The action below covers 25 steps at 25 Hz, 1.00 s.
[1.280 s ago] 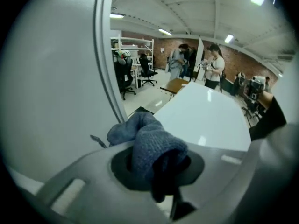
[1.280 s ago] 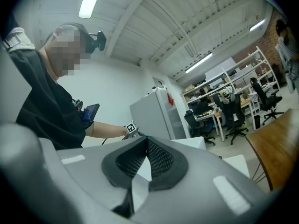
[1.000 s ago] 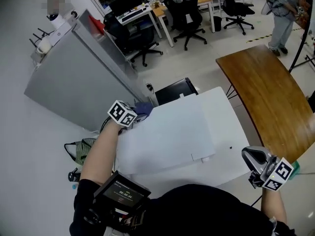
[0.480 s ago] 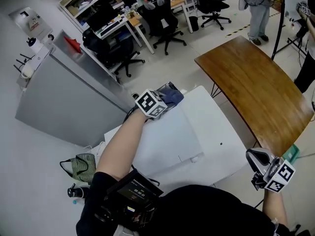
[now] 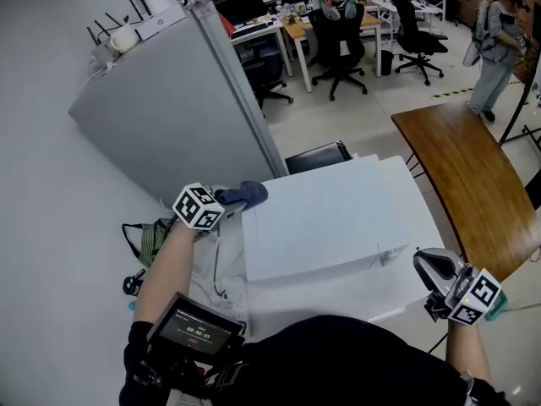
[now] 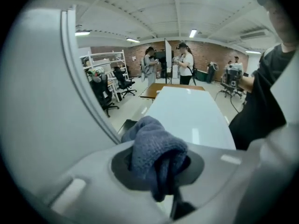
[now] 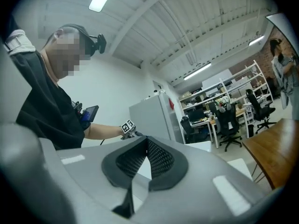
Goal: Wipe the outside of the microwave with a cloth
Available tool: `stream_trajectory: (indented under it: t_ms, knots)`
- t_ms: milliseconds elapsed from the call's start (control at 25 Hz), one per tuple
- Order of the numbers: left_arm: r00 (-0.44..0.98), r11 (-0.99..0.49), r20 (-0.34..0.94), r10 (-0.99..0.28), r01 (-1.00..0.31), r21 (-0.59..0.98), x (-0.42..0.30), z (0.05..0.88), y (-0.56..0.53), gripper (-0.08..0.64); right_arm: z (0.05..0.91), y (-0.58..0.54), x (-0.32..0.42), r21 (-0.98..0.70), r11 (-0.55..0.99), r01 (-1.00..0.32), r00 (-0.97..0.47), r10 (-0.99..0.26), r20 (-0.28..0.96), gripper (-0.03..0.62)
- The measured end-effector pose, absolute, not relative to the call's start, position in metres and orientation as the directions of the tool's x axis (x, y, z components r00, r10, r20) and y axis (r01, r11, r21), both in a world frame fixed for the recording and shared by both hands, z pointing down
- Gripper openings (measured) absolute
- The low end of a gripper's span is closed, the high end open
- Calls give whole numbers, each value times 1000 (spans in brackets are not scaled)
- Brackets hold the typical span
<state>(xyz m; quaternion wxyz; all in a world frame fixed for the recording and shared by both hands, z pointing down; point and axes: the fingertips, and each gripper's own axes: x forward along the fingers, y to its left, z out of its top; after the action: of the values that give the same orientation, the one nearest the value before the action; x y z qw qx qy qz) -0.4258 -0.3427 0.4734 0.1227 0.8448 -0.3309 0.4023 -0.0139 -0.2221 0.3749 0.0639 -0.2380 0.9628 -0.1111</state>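
The white microwave (image 5: 330, 218) fills the middle of the head view, seen from above. A blue cloth (image 5: 248, 194) is bunched in my left gripper (image 5: 232, 199), which is shut on it at the microwave's far-left top corner. In the left gripper view the cloth (image 6: 156, 148) hangs out of the jaws, with the microwave's top (image 6: 187, 113) stretching away beyond it. My right gripper (image 5: 438, 271) hovers off the microwave's near-right corner. In the right gripper view its pads (image 7: 159, 158) meet, and nothing is between them.
A tall grey fridge (image 5: 169, 100) stands close behind the microwave's left side. A curved wooden table (image 5: 473, 172) is to the right, and a black chair back (image 5: 314, 156) is just beyond the microwave. A bag (image 5: 150, 237) lies on the floor at left. People stand far off.
My left gripper, with the cloth, has come back from the middle of the microwave's far edge to its far-left corner. The right gripper has hardly moved. The head camera has swung.
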Motion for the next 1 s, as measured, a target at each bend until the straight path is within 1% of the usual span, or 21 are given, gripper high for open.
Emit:
stream_trajectory:
  t_ms: [120, 280, 440, 520, 600, 680, 880, 1000]
  knots:
    - [483, -720, 732, -481, -694, -16, -460, 496, -313, 58, 367, -205, -50, -233, 870, -434, -888, -457, -55, 5]
    - [520, -735, 722, -457, -677, 22, -451, 522, -302, 58, 361, -189, -70, -257, 860, -441, -882, -468, -51, 5]
    - [544, -726, 681, -490, -687, 27, -436, 507, -315, 58, 359, -188, -43, -258, 847, -466, -866, -496, -65, 5]
    - [529, -739, 715, -457, -674, 26, -416, 510, -318, 58, 363, -192, -16, -261, 841, -474, -858, -508, -79, 5]
    - [503, -752, 754, -423, -659, 17, -384, 518, -328, 58, 370, -198, 15, -266, 834, -483, -851, -519, -83, 5]
    - [508, -770, 762, -402, -638, 19, -336, 520, -347, 58, 376, -202, 53, -265, 823, -502, -840, -537, -79, 5]
    - [550, -849, 763, -339, -528, 3, -173, 526, -414, 58, 394, -206, 164, -301, 746, -594, -767, -638, -68, 5]
    - [548, -895, 785, -289, -446, -19, -95, 527, -445, 58, 404, -194, 211, -316, 688, -653, -711, -701, -56, 5]
